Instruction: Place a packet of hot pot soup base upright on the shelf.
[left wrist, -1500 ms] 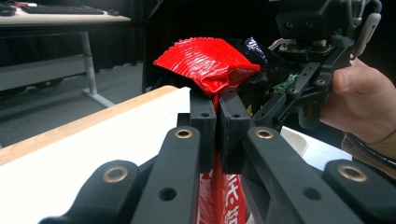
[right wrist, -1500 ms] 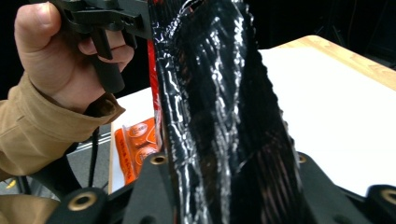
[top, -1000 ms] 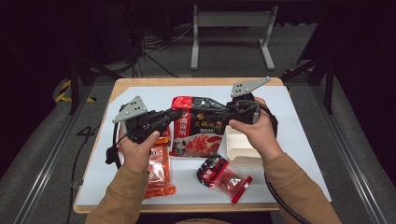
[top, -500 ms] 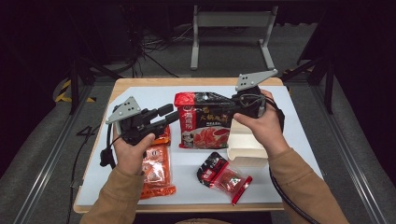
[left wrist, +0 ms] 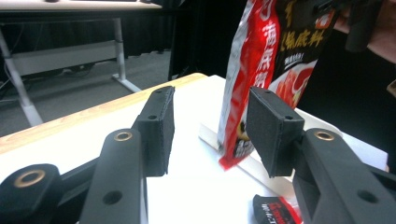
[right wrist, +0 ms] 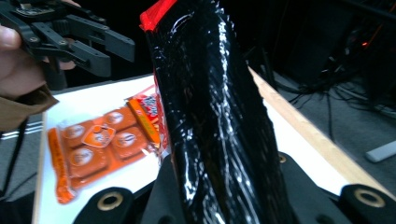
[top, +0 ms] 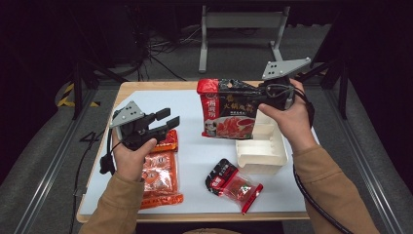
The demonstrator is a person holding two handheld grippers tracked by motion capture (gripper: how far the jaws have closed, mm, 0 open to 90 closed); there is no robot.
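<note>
The red and black sauce pouch (top: pixel 229 109) hangs clear of the desk (top: pixel 195 151), pinched at one edge by the right tool (top: pixel 265 95), whose jaws are clamped tight on the glossy film; in the right gripper view the pouch (right wrist: pixel 219 121) rises straight up from between those jaws. Just below the right tool and the pouch sits a white tray (top: pixel 260 146), open side up. The left tool (top: pixel 168 122) stands apart from the pouch, off its free side; its jaws have just been opening and now stand about halfway apart, with nothing between the pads. In the left gripper view the pouch (left wrist: pixel 261 70) hangs beyond its far jaw. Beneath the left tool lies an orange seasoning pack (top: pixel 158 173), and a small red and black sachet (top: pixel 234 183) lies on the desk between the two hands, nearer the person.
</note>
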